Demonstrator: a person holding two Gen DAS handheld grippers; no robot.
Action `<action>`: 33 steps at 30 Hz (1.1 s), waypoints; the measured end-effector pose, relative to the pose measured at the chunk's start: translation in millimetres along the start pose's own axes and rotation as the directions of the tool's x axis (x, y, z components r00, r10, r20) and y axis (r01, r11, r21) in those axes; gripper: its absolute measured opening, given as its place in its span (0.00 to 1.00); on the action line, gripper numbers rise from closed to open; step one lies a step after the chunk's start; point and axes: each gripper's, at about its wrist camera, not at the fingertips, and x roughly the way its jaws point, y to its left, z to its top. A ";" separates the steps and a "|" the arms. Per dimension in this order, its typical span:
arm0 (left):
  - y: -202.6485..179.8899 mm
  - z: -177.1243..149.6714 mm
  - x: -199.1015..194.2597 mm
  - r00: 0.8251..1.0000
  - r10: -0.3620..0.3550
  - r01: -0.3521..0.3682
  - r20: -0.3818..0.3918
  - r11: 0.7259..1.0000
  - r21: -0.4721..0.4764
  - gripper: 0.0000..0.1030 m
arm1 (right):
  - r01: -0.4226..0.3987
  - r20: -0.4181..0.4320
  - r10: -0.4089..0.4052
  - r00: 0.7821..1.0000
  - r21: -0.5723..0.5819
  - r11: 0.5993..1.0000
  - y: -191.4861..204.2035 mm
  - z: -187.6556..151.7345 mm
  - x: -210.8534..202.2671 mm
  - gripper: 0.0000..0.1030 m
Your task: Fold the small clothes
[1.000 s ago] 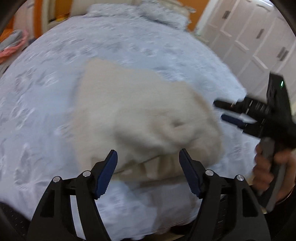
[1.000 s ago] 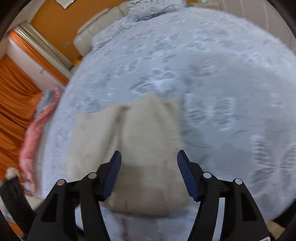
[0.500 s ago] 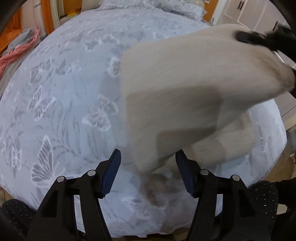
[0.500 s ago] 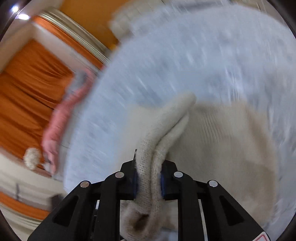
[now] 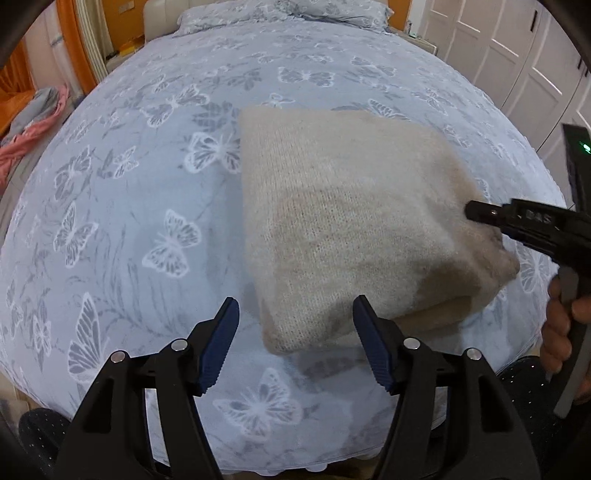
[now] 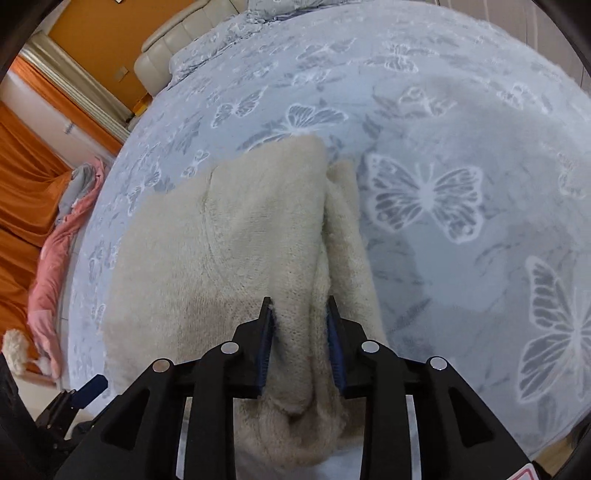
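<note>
Left gripper (image 5: 295,339): jaws stand apart with nothing clamped. The near corner of the cream knitted garment (image 5: 351,229) lies on the bed between and just beyond the two blue pads, touching neither as far as can be seen.

Right gripper (image 6: 300,332): jaws have just been opening from a tight close. A thick rolled edge of the garment (image 6: 258,240) still sits between them and fills the gap; the knit meets both blue pads, so the grip reads as clamped on the fabric. In the left wrist view this gripper (image 5: 480,214) comes in from the right with its tip buried in the garment's right edge, and a hand (image 5: 565,325) is on its handle.

Garment: folded into a roughly square bundle, lying flat on the blue butterfly-print bedspread (image 5: 129,184), near the bed's front edge. A second folded layer shows along its right side in the right wrist view.

Beyond: pillows (image 5: 295,11) at the head of the bed, pink clothing (image 6: 55,258) past the left edge, orange curtains (image 6: 22,184), white cupboard doors (image 5: 517,55).
</note>
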 end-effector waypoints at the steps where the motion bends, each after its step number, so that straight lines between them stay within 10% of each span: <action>1: -1.9 -1.6 -1.3 1.000 0.005 -0.005 0.001 1.000 0.000 0.60 | -0.011 0.002 0.011 1.000 0.005 1.000 0.3 -4.7 -3.8 0.28; 8: -2.1 -5.8 3.8 1.000 0.012 -0.012 -0.028 1.000 -0.018 0.60 | -0.037 -0.034 0.037 0.999 0.004 0.999 3.8 -19.2 5.5 0.38; 12: 6.0 -8.4 -5.4 0.999 -0.024 0.022 -0.033 0.998 -0.060 0.60 | -0.094 0.008 0.095 0.995 -0.066 0.993 34.5 -0.7 -10.5 0.21; 17: 21.6 -13.2 -25.2 0.998 -0.060 0.060 0.002 0.993 -0.100 0.62 | -0.393 0.207 0.413 0.887 -0.129 0.910 63.1 21.4 -97.9 0.00; 19: 24.1 -15.9 -23.5 0.998 -0.057 0.056 -0.007 0.993 -0.108 0.62 | -0.252 0.187 0.261 0.947 -0.069 0.965 35.6 19.7 -74.7 0.00; 20: 24.4 -17.6 -20.8 0.998 -0.056 0.054 -0.019 0.992 -0.111 0.62 | -0.045 0.092 0.050 0.994 -0.059 0.997 15.7 14.4 -37.7 0.00; 22: 24.5 -19.2 -20.4 0.998 -0.060 0.057 -0.019 0.993 -0.107 0.62 | 0.116 -0.065 -0.117 0.991 -0.011 0.993 -12.5 1.4 2.0 0.01; 23: 24.3 -20.1 -20.8 0.998 -0.055 0.054 -0.015 0.993 -0.101 0.62 | 0.074 -0.077 -0.070 0.995 0.052 0.996 -22.2 -4.8 2.3 0.01; 25: 24.0 -21.3 -19.9 0.999 -0.043 0.041 -0.019 0.994 -0.099 0.62 | -0.080 0.028 0.077 0.997 0.113 0.990 -19.3 -11.1 -22.3 0.10; 29: 27.1 -23.4 -16.8 0.998 -0.053 0.048 -0.037 0.991 -0.129 0.63 | -0.137 0.051 0.137 0.989 0.009 0.990 24.5 2.9 -27.5 0.71; 33: 28.5 -25.7 -25.8 0.999 -0.038 0.036 -0.015 0.991 -0.129 0.63 | -0.085 -0.130 0.084 0.988 -0.006 0.996 53.1 3.4 29.2 0.72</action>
